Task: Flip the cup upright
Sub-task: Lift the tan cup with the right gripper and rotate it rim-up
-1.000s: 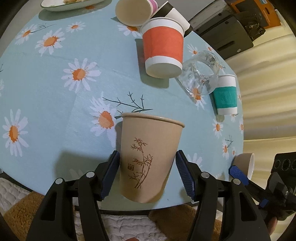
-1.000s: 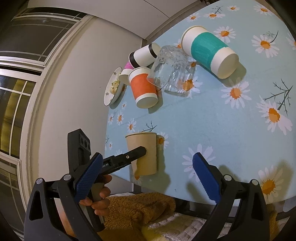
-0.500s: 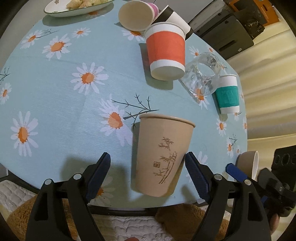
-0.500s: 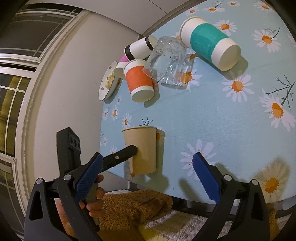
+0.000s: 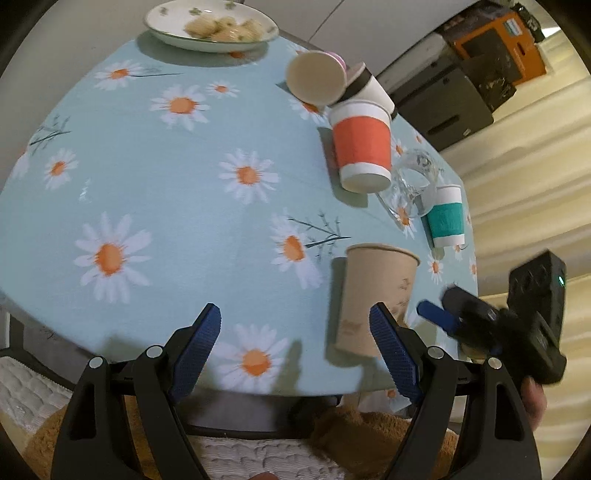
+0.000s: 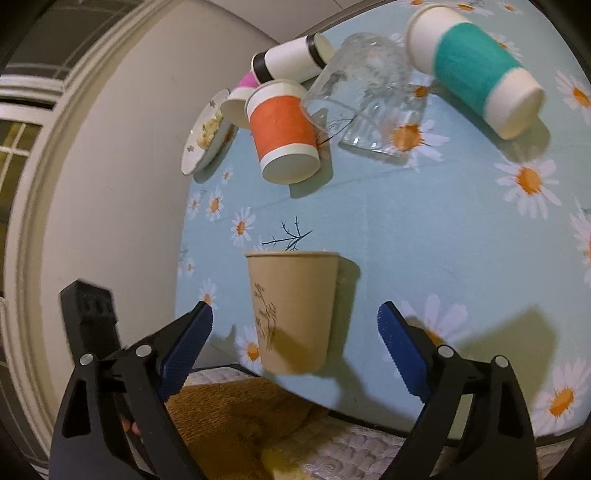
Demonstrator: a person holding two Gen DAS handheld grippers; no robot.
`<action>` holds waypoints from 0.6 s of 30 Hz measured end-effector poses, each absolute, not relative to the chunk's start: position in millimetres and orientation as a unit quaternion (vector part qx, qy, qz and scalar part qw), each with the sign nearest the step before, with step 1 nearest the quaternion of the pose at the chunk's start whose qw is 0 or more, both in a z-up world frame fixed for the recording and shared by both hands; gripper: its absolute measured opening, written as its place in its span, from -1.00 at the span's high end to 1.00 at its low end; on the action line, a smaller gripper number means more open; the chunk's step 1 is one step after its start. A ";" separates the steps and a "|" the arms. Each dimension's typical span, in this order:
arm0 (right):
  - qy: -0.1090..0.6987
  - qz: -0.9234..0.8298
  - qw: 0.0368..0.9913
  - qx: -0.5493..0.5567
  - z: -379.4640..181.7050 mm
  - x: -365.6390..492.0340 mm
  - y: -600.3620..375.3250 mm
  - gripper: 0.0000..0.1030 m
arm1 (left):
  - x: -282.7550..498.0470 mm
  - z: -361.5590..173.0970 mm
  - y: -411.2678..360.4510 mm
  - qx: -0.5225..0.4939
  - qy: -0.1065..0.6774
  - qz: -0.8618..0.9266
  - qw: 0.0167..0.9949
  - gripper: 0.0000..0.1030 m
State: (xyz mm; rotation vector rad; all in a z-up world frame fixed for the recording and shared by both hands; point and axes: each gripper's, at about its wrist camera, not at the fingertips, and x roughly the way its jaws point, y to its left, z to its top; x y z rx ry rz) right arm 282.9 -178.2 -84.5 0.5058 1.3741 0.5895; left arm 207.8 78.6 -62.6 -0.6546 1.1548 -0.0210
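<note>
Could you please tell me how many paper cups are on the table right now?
5: a tan cup upright near the front edge, an orange cup, a teal cup, and at the back a pink cup and a black-banded cup. Others may be hidden.

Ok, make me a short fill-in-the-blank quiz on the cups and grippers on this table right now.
1. The tan cup stands ____ near the table edge.
2. The left gripper is ____ and holds nothing.
3. The glass lies between the orange cup and the ____ cup.
4. The plate holds ____.

Missing words: upright; open; teal; food
</note>
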 end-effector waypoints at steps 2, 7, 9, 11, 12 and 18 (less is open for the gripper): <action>0.621 0.255 0.709 0.215 -88.5 286.0 -172.1 -0.68 | 200.3 -64.6 82.8 -0.302 0.534 -0.014 0.789 -0.57; 0.632 0.251 0.709 0.187 -95.3 291.8 -158.4 -0.45 | 183.4 -70.1 89.2 -0.314 0.517 -0.025 0.796 -0.57; 0.636 0.249 0.708 0.182 -98.3 292.2 -155.6 -0.43 | 180.4 -73.1 89.8 -0.320 0.511 -0.031 0.797 -0.57; 0.642 0.243 0.706 0.174 -102.4 292.0 -153.6 -0.32 | 180.8 -76.8 89.2 -0.323 0.508 -0.035 0.798 -0.57; 0.644 0.241 0.706 0.171 -103.6 292.1 -152.9 -0.24 | 180.7 -78.0 89.7 -0.325 0.506 -0.034 0.798 -0.57; 0.642 0.241 0.709 0.162 -103.8 295.0 -142.1 -0.21 | 183.7 -85.1 92.8 -0.340 0.498 -0.044 0.797 -0.57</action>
